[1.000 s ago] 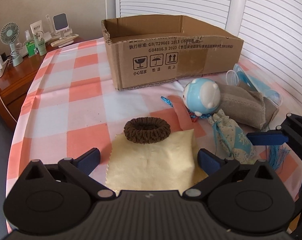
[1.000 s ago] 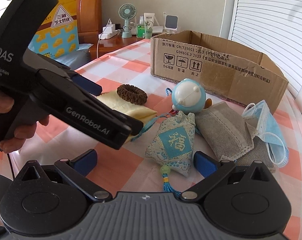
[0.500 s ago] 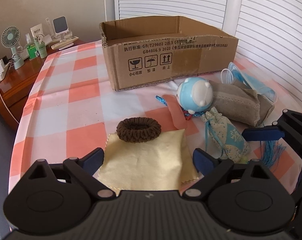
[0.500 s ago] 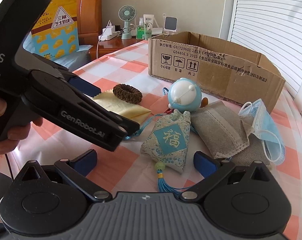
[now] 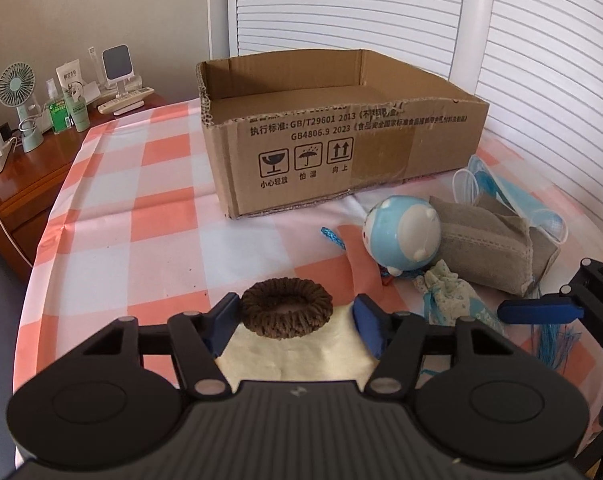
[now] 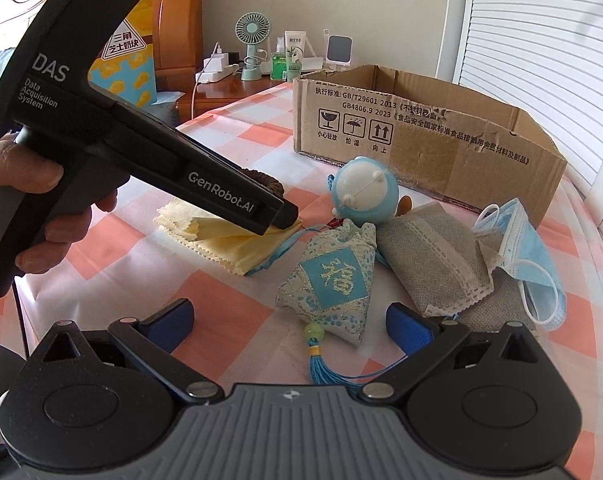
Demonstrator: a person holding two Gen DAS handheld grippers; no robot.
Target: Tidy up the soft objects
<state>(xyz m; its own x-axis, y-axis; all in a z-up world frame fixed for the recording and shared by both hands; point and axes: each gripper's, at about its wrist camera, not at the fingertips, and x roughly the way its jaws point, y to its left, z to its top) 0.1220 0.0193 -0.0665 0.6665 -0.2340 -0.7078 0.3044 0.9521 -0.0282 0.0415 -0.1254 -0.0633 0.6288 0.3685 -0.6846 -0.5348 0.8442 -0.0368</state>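
A brown knitted hair ring [image 5: 287,313] lies on a folded yellow cloth [image 5: 297,358] on the checked table. My left gripper [image 5: 295,318] is open, its blue pads on either side of the ring, not clamped. In the right wrist view the left gripper body [image 6: 173,160] hides most of the ring [image 6: 267,181] over the cloth [image 6: 237,246]. My right gripper [image 6: 289,322] is open and empty, just in front of a blue embroidered sachet [image 6: 333,280] with a tassel. An open cardboard box [image 5: 341,136] stands behind.
A blue-and-white round toy [image 5: 403,238], grey fabric pouches [image 5: 485,250] and a blue face mask [image 6: 525,248] lie right of the ring, in front of the box. A wooden side cabinet [image 5: 25,172] with a small fan and bottles stands far left.
My left gripper has moved forward and down over the yellow cloth and narrowed, so its pads now flank the hair ring. The right gripper has pulled back slightly from the sachet.
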